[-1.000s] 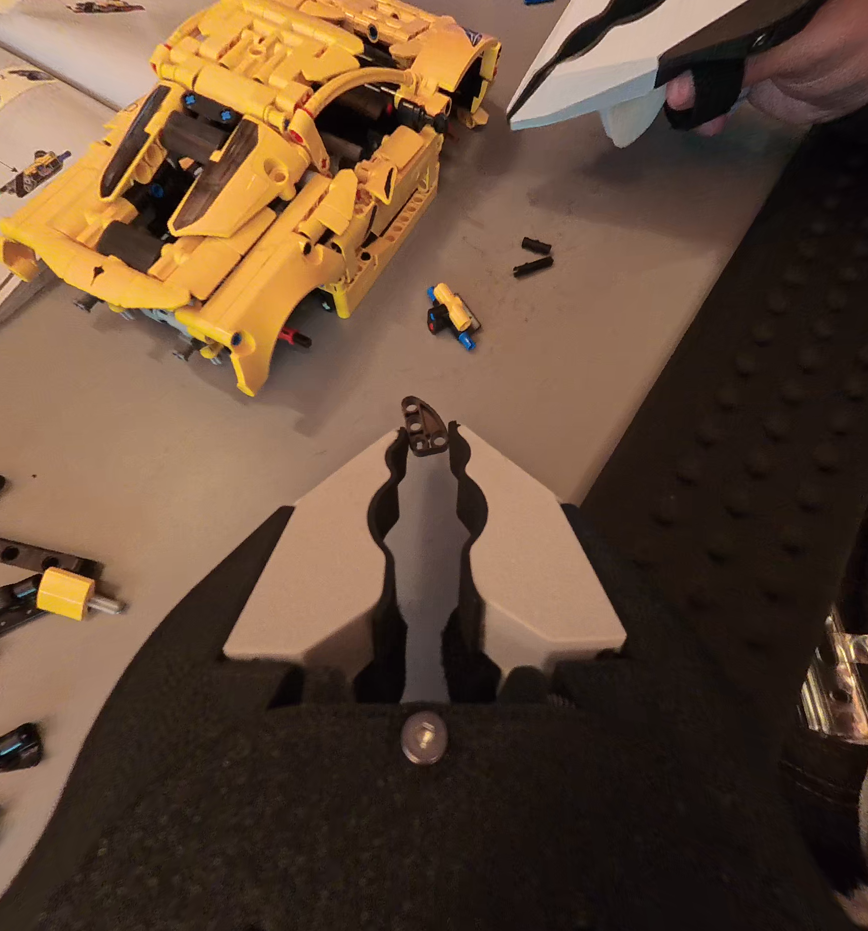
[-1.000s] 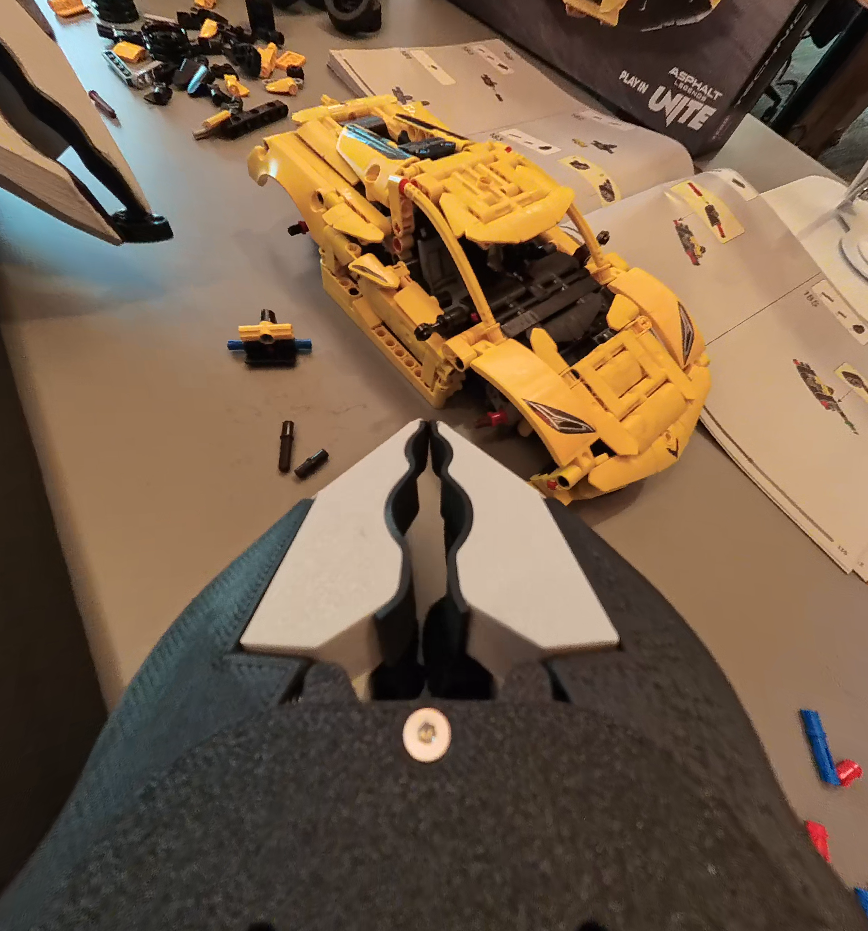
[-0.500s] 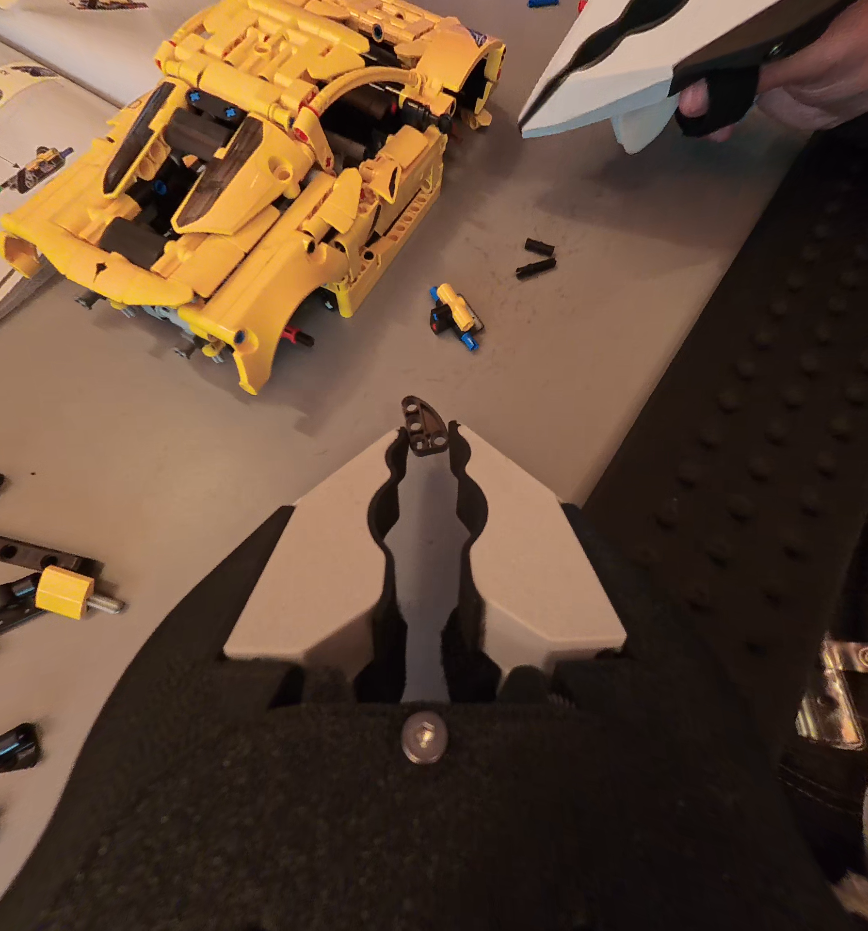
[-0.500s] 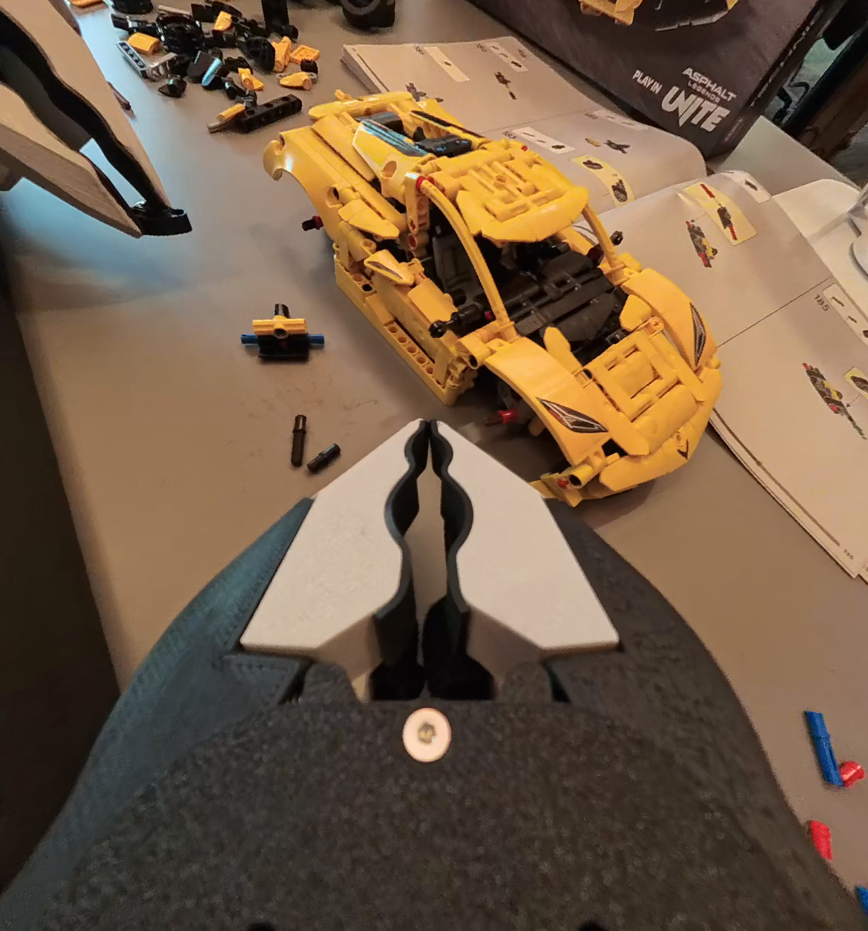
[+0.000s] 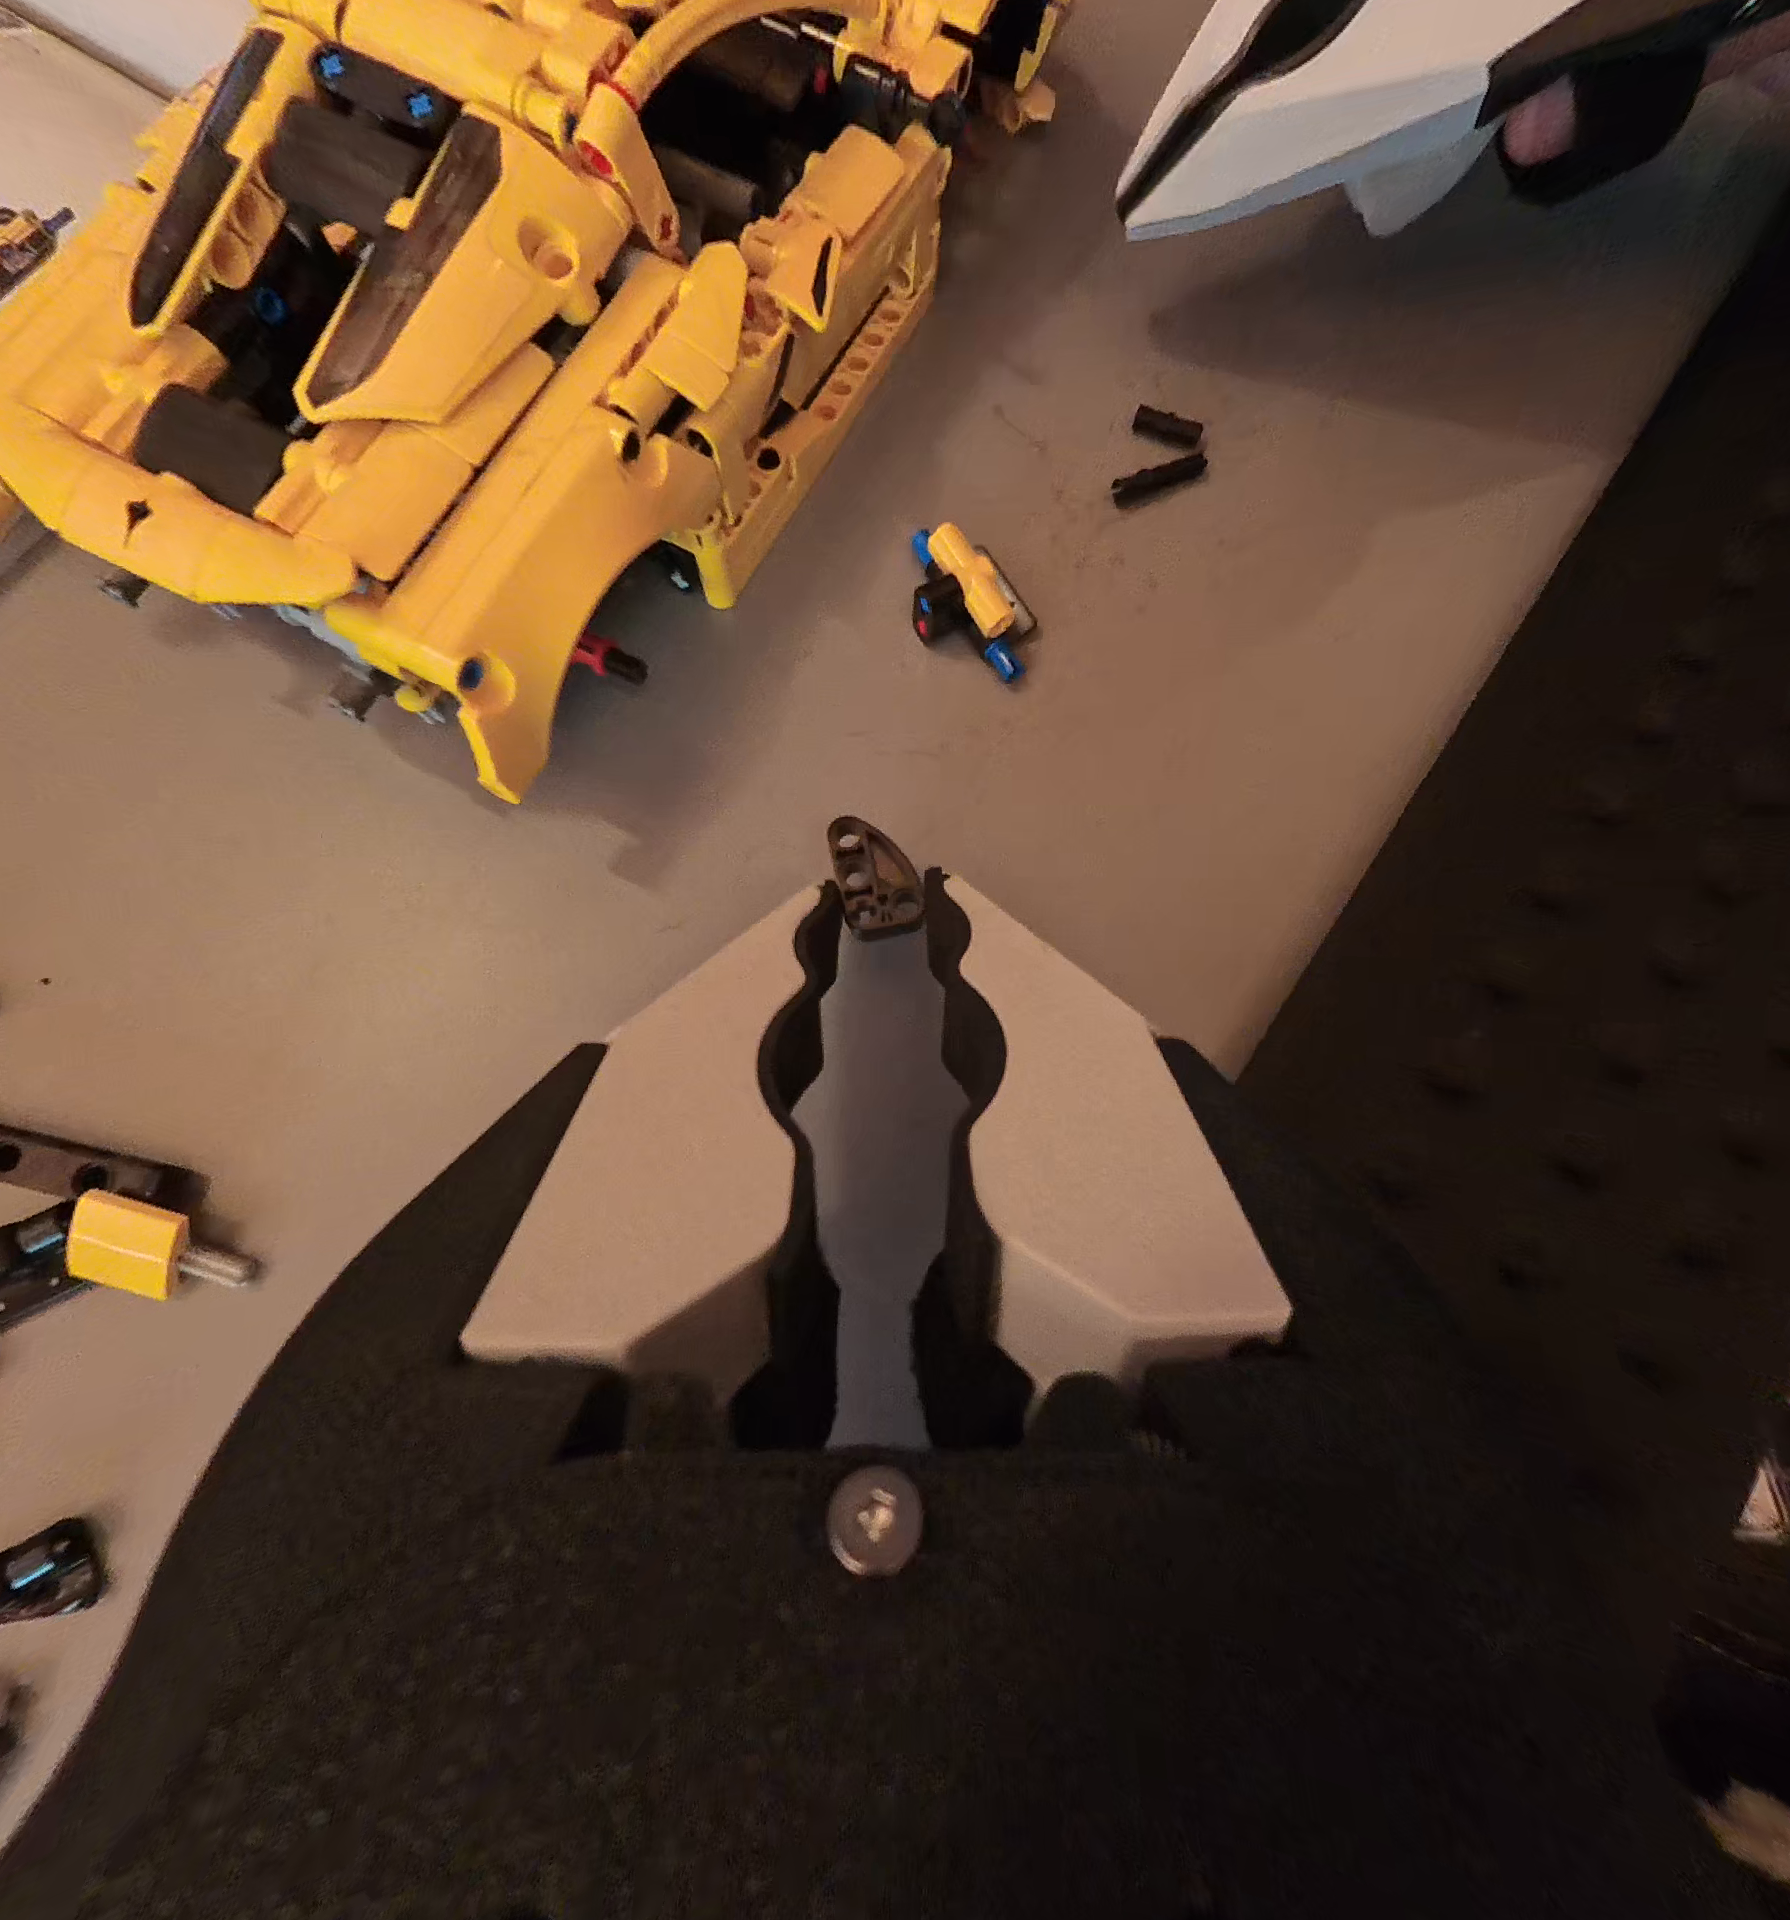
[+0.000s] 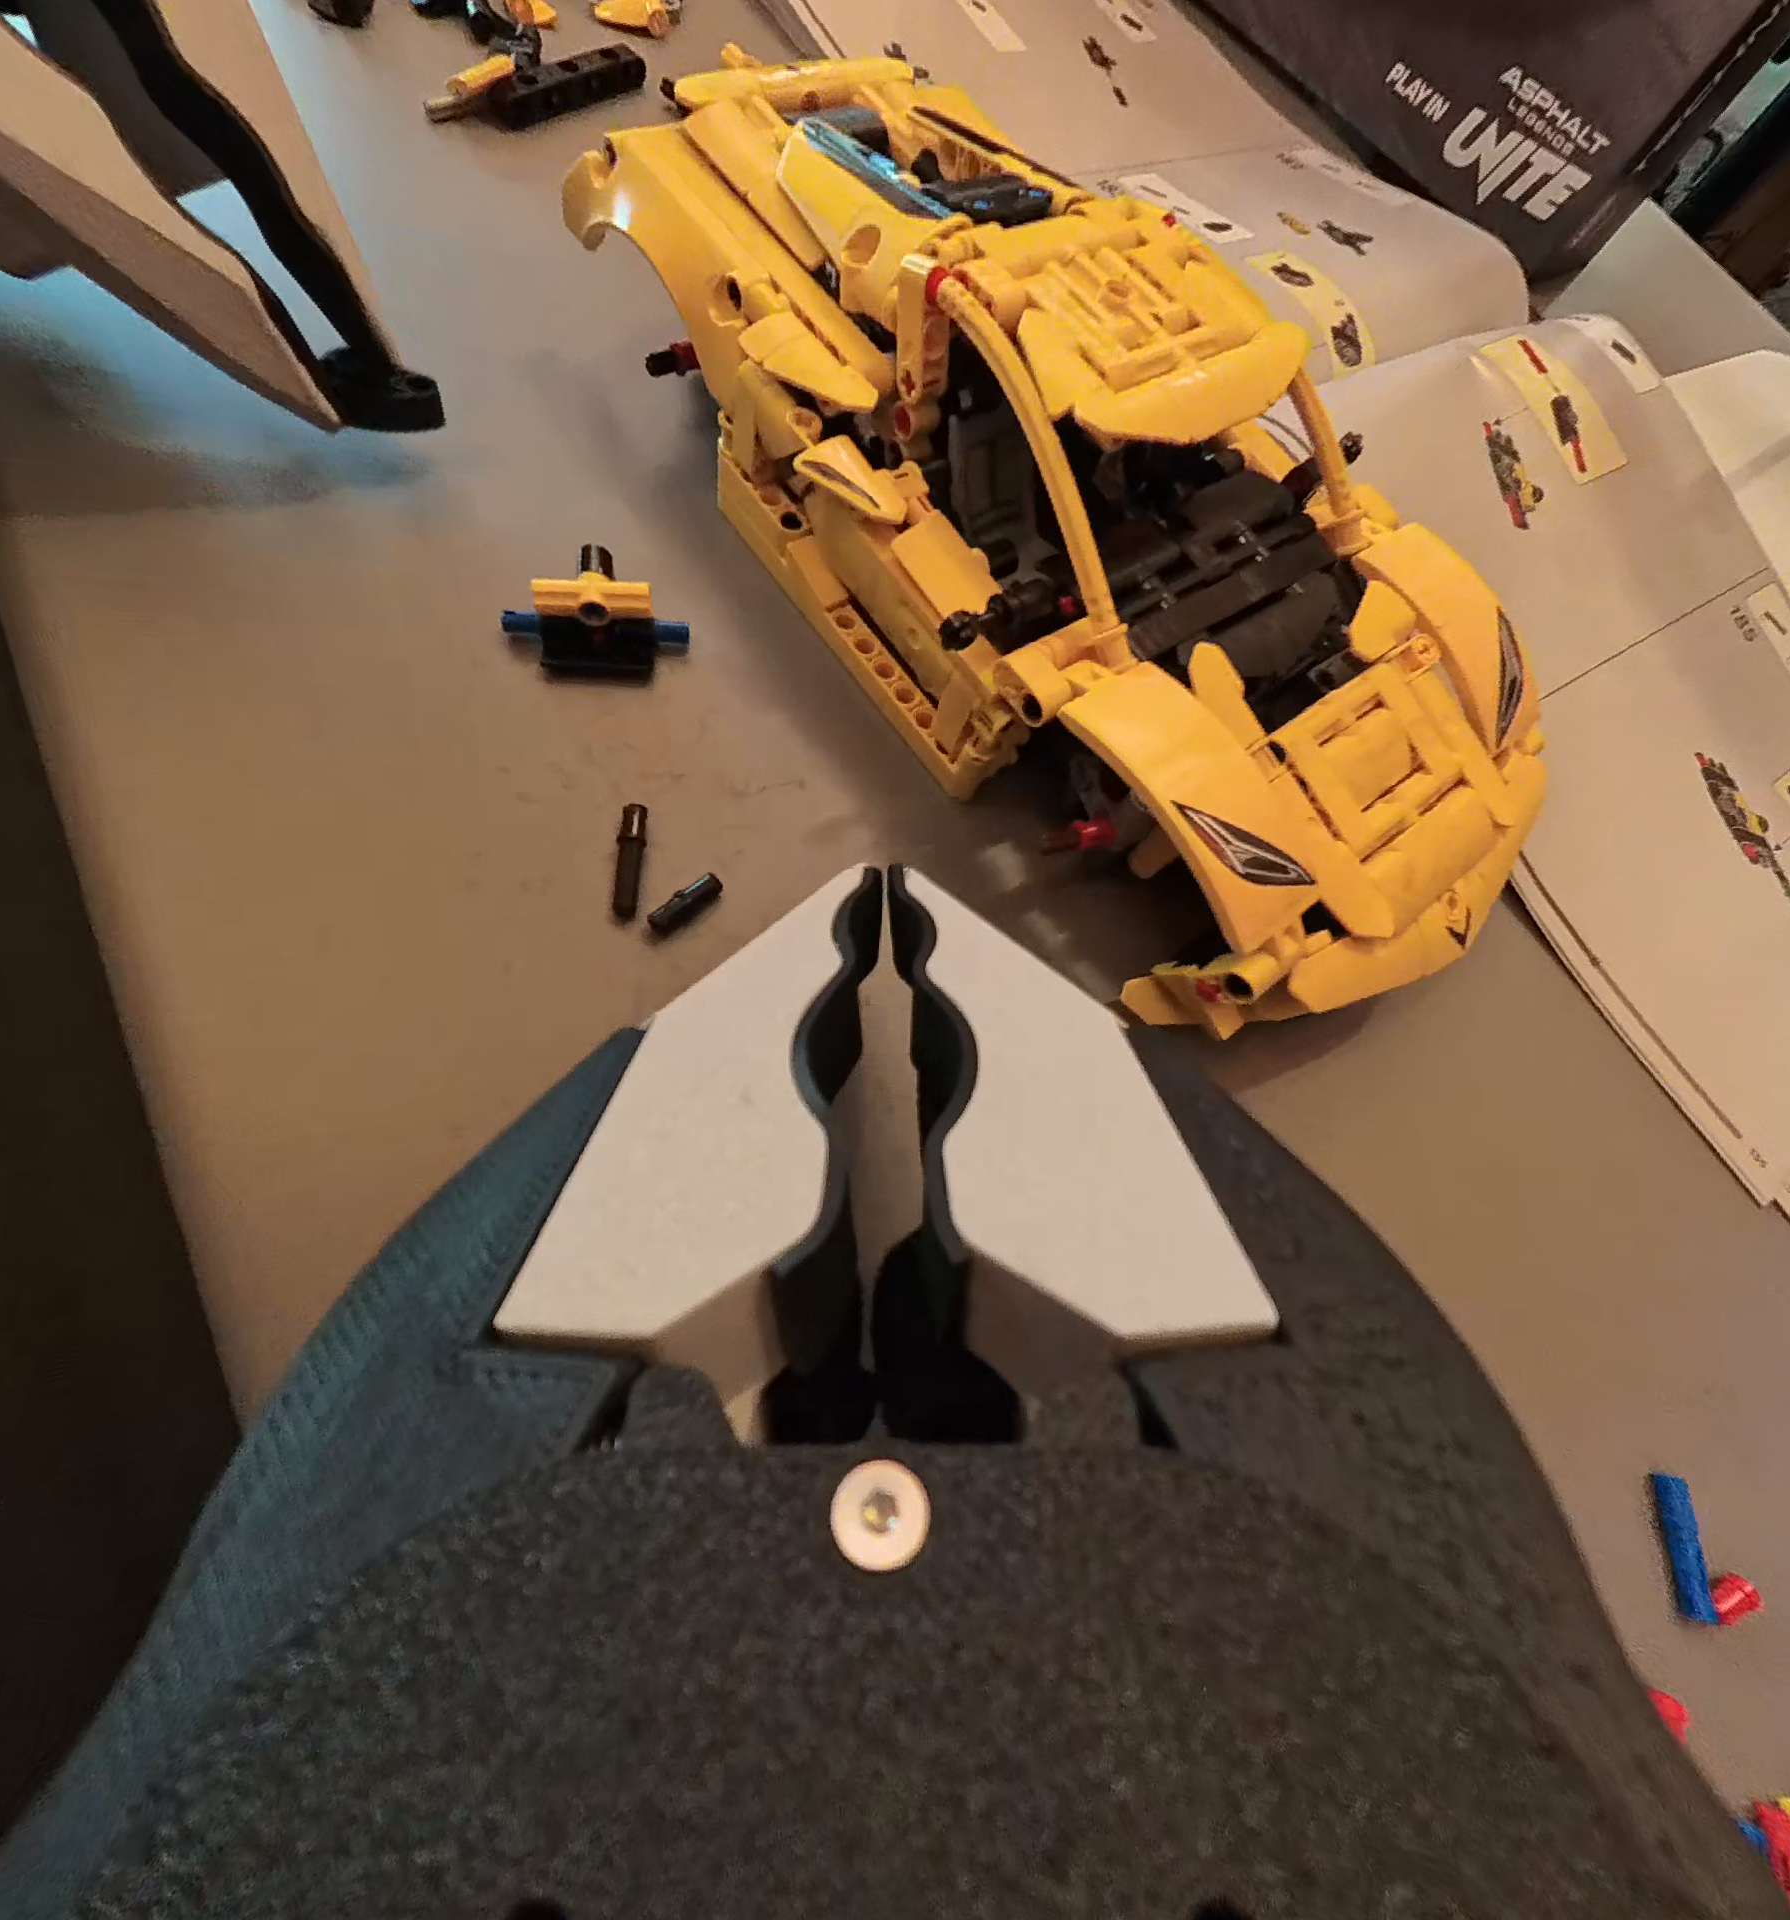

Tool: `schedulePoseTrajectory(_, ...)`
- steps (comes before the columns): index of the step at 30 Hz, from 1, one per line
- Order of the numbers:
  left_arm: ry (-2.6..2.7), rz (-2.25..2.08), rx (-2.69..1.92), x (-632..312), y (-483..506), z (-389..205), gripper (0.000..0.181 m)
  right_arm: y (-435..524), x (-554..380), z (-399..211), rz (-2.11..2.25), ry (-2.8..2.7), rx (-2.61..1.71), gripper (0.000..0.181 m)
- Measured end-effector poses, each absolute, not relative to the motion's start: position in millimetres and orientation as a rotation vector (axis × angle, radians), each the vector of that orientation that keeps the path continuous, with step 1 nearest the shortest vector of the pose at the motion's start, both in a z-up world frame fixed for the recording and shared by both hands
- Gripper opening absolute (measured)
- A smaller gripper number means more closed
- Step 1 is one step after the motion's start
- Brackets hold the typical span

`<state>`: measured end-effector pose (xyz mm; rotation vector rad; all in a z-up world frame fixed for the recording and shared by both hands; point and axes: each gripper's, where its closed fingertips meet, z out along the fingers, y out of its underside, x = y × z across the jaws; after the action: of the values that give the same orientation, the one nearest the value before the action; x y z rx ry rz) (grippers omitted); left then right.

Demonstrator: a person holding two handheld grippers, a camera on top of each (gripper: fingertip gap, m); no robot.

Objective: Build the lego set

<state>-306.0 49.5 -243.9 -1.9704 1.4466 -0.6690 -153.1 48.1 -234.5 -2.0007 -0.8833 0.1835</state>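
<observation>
Left wrist view: left gripper [image 5: 878, 883] pinches a small dark connector [image 5: 873, 878] at its tips — held clear for fitting to the yellow car [image 5: 434, 343]; right gripper [image 6: 885, 883] sits closed, empty.

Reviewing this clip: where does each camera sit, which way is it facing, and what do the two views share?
Left wrist view: on the left gripper, looking down along its fingers, shut on a small black piece; yellow car ahead.
Right wrist view: on the right gripper, shut and empty, facing the car's other end and the instruction booklet.
Shared: car, yellow-and-black subassembly, two black pins, and each other's gripper.
</observation>
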Motion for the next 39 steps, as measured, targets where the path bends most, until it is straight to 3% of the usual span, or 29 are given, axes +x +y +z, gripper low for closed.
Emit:
schedulePoseTrajectory(17,1.501,-0.74,-2.019,-304.4,42.0,-252.9,0.016,48.6,-153.8,-242.9,0.219,-0.886,-2.044,0.002)
schedulePoseTrajectory(23,1.524,-0.844,-2.02,-302.8,34.7,-250.0,0.029,46.9,-155.8,-242.7,0.236,-0.892,-2.044,0.003)
schedulePoseTrajectory(29,1.407,-0.942,-1.962,-304.3,41.6,-230.4,0.03,44.8,-158.4,-240.8,0.256,-0.899,-2.036,0.005)
schedulePoseTrajectory(39,1.447,-0.749,-1.924,-319.4,46.4,-234.0,0.03,44.7,-157.4,-240.8,0.243,-0.898,-2.035,0.005)
